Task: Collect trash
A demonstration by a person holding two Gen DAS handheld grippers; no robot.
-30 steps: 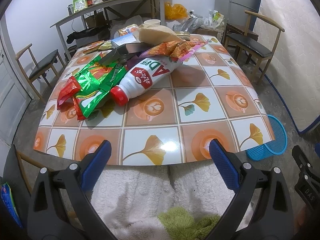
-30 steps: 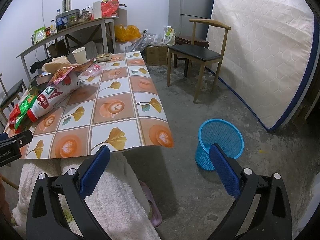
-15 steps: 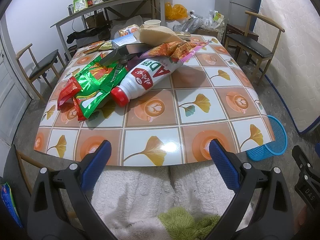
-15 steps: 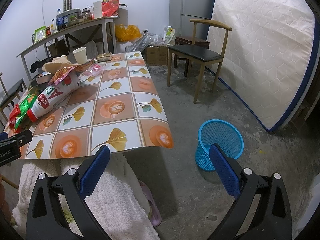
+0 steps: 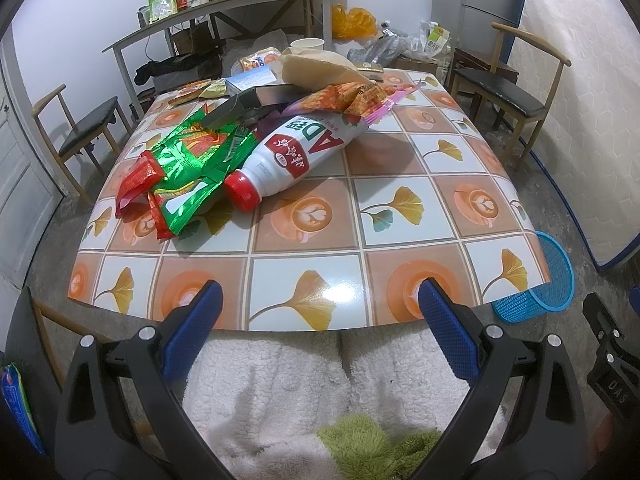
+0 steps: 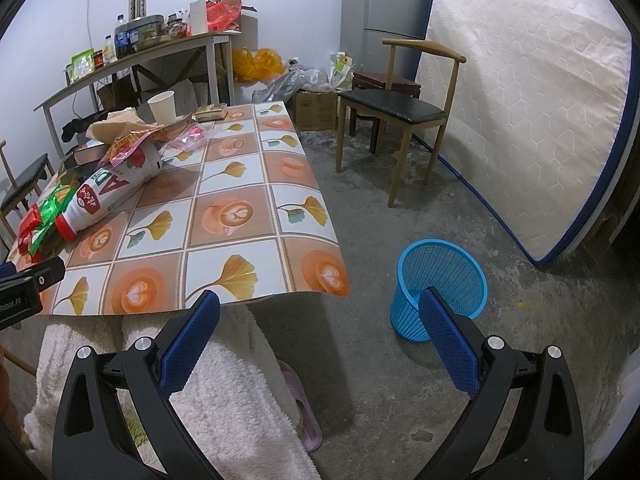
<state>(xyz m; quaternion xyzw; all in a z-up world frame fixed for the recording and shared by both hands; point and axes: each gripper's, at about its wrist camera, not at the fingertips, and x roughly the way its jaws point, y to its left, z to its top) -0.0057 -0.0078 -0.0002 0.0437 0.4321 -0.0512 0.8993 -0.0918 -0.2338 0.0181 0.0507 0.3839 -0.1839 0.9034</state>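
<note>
Both grippers hang empty at the near edge of the counter (image 5: 312, 280), over the person's fleecy white lap. The left gripper (image 5: 318, 312) has its fingers (image 5: 194, 328) spread wide with nothing between them, and the right gripper (image 6: 320, 316) is released the same way.

The trash sits in a heap in the upper left of the left wrist view: a white bottle (image 5: 300, 152) lying on its side with its red cap toward the camera, green and red wrappers (image 5: 184, 168) touching it on the left, and orange snack packets (image 5: 344, 98) draped over its far end. The blue basket (image 6: 440, 284) stands on the floor to the right of the counter, lower right of centre in the right wrist view, with the right gripper's fingers partly in front of it.

The likely trouble comes from the pile being tangled. Lifting the bottle would probably drag off the packets resting on it, and they could slide onto the floor. The bottle is round and smooth, so a pinch off its middle may let it roll or squirt out. The foil wrappers lie flat and crinkled, so fingers may skate over them or catch only one layer. The basket is low and well apart from the heap, so a drop from counter height could miss or tip it.
</note>
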